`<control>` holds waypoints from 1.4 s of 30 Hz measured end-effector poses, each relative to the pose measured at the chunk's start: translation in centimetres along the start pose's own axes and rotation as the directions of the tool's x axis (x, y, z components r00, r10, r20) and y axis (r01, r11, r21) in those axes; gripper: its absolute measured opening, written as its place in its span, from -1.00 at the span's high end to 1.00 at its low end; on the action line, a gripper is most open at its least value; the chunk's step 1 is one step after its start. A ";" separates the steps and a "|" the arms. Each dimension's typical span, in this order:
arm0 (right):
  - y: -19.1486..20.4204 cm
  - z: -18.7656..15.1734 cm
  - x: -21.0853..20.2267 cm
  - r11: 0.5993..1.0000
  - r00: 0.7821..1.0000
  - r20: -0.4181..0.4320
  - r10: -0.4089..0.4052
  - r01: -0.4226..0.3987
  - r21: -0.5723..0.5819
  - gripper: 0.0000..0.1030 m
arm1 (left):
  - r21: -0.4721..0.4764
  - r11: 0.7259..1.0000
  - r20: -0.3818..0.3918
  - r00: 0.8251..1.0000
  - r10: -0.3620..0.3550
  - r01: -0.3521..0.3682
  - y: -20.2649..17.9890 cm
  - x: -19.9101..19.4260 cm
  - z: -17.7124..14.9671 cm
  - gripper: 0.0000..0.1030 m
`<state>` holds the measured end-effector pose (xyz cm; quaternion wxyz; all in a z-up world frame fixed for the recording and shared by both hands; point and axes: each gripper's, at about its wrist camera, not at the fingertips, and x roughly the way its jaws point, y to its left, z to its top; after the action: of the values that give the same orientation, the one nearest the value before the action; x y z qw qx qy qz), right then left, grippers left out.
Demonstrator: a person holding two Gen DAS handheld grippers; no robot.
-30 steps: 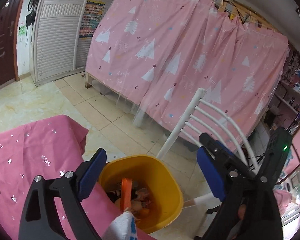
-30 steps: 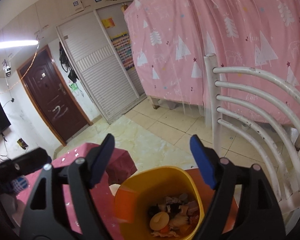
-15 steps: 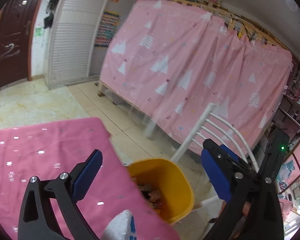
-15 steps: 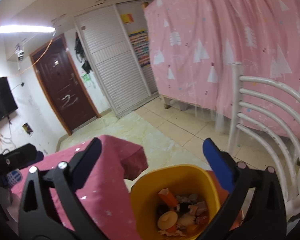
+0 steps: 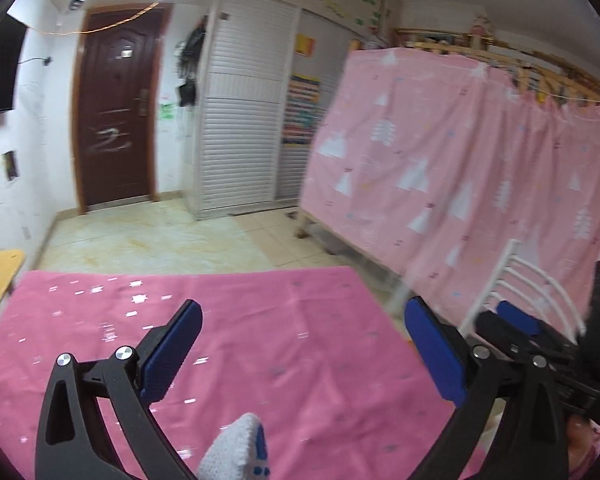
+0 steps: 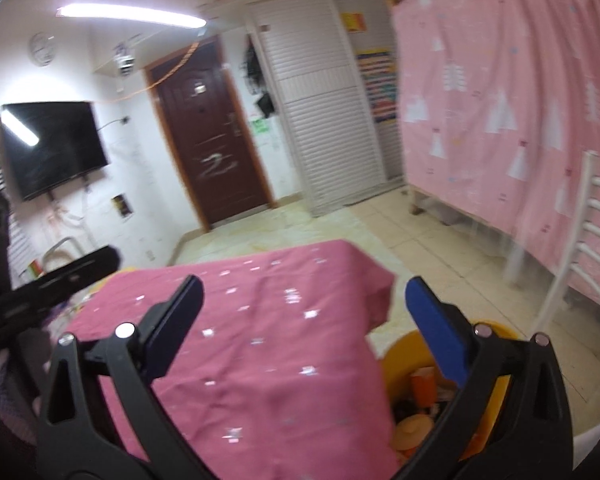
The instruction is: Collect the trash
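Left wrist view: the left gripper [image 5: 302, 330], its jaws just having spread wide, holds nothing above the pink tablecloth [image 5: 260, 360].

Right wrist view: the right gripper [image 6: 303, 312], jaws likewise just opened wide, is empty; the yellow bin [image 6: 400, 356] of trash [image 6: 414, 426] sits below the cloth's right edge, behind its right finger.

Matt pink cloth tablecloth [image 5: 300, 360], glossy yellow plastic bin [image 6: 404, 360], glossy floor tiles [image 5: 160, 244]

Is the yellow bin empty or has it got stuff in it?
Stuff in it. The yellow bin holds scraps, including an orange piece.
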<state>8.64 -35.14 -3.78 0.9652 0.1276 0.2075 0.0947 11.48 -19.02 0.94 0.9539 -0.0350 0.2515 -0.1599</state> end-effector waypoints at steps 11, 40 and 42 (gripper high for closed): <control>5.9 -1.8 1.2 0.987 0.990 -0.044 0.134 -0.137 -0.089 -0.88 | -0.045 0.971 0.002 0.972 0.237 -0.236 7.1 -2.0 -1.0 -0.81; 9.7 -4.2 5.1 0.968 0.966 -0.174 0.190 -0.214 -0.133 -0.88 | -0.145 0.860 -0.095 0.872 0.479 -0.489 15.1 -1.7 -4.1 -0.81; 9.7 -4.2 5.2 0.968 0.966 -0.175 0.190 -0.214 -0.130 -0.88 | -0.143 0.860 -0.094 0.871 0.482 -0.491 15.0 -1.6 -4.2 -0.81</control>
<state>10.24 -23.84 -6.63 0.9373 0.0680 0.2631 0.2180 12.37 -4.27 -4.17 0.9500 -0.0435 0.2906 0.1060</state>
